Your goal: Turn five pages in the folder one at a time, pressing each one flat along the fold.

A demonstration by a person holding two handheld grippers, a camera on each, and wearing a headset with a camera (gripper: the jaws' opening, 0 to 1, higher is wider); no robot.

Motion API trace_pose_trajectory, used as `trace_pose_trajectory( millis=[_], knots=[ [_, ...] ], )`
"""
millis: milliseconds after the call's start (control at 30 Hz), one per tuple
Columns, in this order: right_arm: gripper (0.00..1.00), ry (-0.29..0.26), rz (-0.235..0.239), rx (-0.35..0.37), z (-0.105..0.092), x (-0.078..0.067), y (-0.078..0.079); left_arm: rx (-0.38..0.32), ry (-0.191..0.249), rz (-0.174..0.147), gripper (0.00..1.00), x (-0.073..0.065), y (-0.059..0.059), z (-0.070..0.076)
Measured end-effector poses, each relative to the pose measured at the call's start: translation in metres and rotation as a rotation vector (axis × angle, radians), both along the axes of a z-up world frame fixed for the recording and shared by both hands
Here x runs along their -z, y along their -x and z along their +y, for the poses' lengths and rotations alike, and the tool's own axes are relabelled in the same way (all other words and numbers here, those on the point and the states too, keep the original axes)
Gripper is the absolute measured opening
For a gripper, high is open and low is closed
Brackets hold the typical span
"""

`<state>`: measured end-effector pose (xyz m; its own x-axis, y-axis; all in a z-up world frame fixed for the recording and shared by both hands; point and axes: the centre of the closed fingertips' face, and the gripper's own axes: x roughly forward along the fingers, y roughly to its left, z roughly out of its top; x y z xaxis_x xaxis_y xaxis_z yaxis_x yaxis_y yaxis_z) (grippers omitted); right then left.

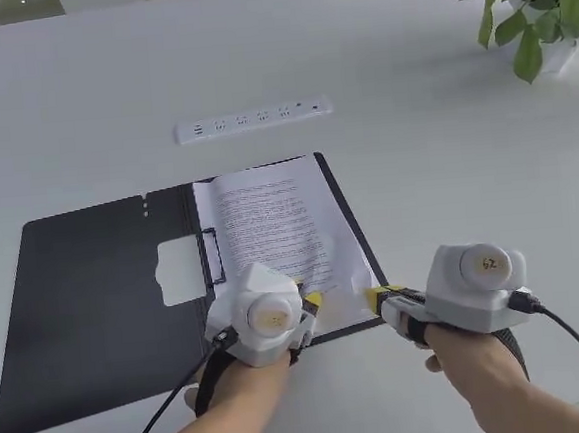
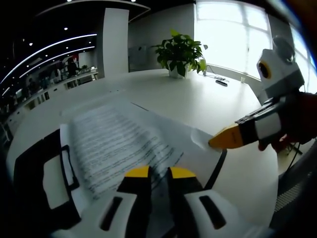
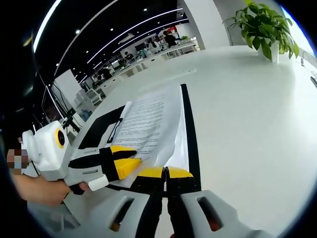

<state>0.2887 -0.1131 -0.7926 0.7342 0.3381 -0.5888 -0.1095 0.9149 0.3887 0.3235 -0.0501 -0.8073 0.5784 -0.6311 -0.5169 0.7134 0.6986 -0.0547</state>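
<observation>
Folder (image 1: 96, 302) lies open and flat on the white surface (image 1: 446, 164), black left cover spread out to the left, paper stack on the right half. Plenty of bare room to the right of the folder and on the near side. The power strip (image 1: 252, 119) sits beyond the top edge, well apart, and the potted plant (image 1: 534, 7) is in the far right corner. Right gripper (image 3: 165, 172): jaws pressed together at the lower right corner of the top page (image 1: 270, 218). They look to be pinching it, and that corner curls up off the stack. Left gripper (image 2: 159, 173): jaws nearly together with a narrow gap, nothing between them, tips over the page's lower part near the bottom edge, just left of the right gripper's tips.
</observation>
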Motion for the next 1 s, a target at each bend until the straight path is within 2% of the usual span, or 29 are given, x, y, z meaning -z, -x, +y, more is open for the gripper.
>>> trace_pose_trajectory(
  millis=[233, 567, 733, 933, 1000],
  knots=[
    [0.00, -0.031, -0.007, 0.001, 0.004, -0.005, 0.001, -0.001, 0.007, 0.013, 0.12, 0.000, 0.003, 0.001],
    [0.00, -0.066, -0.029, -0.007, 0.011, -0.019, 0.001, 0.007, 0.021, 0.059, 0.18, -0.004, 0.012, 0.005],
    [0.00, -0.091, -0.051, -0.012, 0.015, -0.030, 0.002, 0.006, -0.001, 0.074, 0.22, -0.008, 0.018, 0.016],
    [0.00, -0.116, -0.086, -0.035, 0.025, -0.047, 0.005, -0.010, 0.003, 0.068, 0.24, -0.020, 0.020, 0.033],
    [0.00, -0.129, -0.096, -0.042, 0.028, -0.054, 0.005, -0.010, 0.006, 0.054, 0.23, -0.027, 0.021, 0.040]
  ],
)
